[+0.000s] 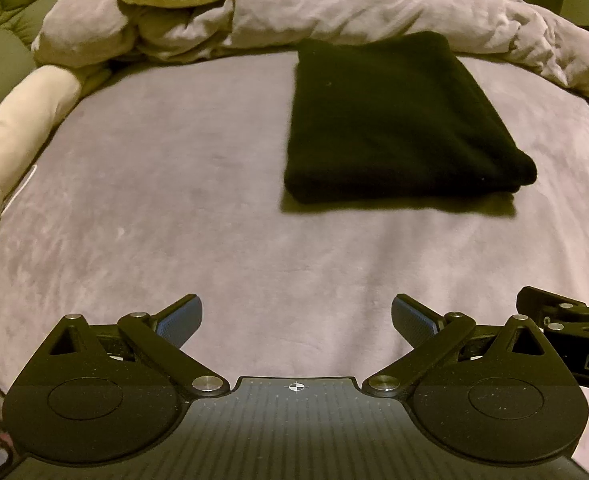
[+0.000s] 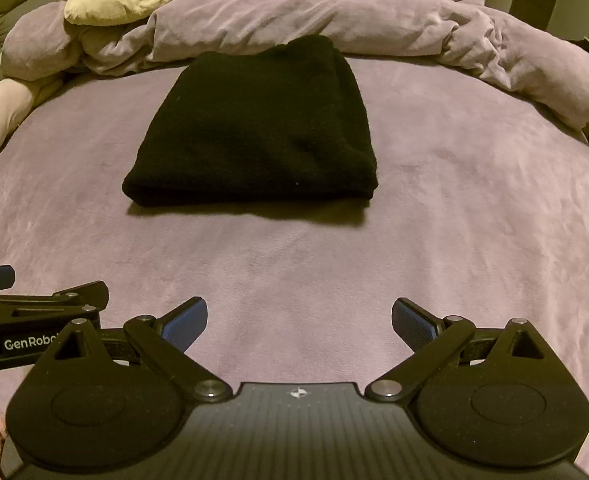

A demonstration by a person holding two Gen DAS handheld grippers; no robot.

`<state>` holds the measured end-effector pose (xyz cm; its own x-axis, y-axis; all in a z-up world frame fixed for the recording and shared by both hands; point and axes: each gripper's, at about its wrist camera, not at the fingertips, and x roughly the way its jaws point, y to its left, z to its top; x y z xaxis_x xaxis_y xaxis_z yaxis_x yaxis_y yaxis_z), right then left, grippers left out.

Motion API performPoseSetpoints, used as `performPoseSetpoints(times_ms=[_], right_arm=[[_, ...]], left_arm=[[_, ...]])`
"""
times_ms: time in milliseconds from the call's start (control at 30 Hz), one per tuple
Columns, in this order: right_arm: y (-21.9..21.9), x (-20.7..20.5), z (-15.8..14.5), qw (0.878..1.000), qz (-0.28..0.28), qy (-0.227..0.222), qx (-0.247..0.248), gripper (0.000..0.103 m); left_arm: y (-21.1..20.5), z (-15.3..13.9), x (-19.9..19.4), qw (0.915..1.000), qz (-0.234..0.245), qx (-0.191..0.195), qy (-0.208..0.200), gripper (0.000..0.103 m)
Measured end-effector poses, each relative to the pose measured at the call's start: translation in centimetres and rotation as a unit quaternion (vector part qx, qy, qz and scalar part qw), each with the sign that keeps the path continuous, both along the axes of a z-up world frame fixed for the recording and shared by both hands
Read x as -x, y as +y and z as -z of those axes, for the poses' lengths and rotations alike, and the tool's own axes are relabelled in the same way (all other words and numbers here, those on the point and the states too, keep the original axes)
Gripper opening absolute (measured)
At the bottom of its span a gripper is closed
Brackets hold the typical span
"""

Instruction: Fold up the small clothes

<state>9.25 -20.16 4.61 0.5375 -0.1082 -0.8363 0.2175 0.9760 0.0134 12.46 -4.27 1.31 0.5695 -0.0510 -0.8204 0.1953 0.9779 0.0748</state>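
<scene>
Your 2 claws, left (image 1: 296, 320) and right (image 2: 299, 322), hover spread wide and empty above the sheet (image 2: 454, 240), with the folded black cloth (image 2: 254, 132) well ahead, its long axis running away from you, lying nearer the right claw's centreline.

Left gripper (image 1: 296, 316) and right gripper (image 2: 299, 318): fingers spread wide, side by side.

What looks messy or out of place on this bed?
Nothing much: the black garment lies neatly folded on the sheet. Only the duvet behind it is bunched up.
</scene>
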Motion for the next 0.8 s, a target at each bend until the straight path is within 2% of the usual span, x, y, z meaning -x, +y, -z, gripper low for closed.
performPoseSetpoints(times_ms=[800], right_arm=[[-0.2,0.4,-0.5,1.000,0.000,-0.003,0.006,0.099]], left_arm=[[-1.2,-0.7,0.5,0.9999,0.008,-0.003,-0.009,0.103]])
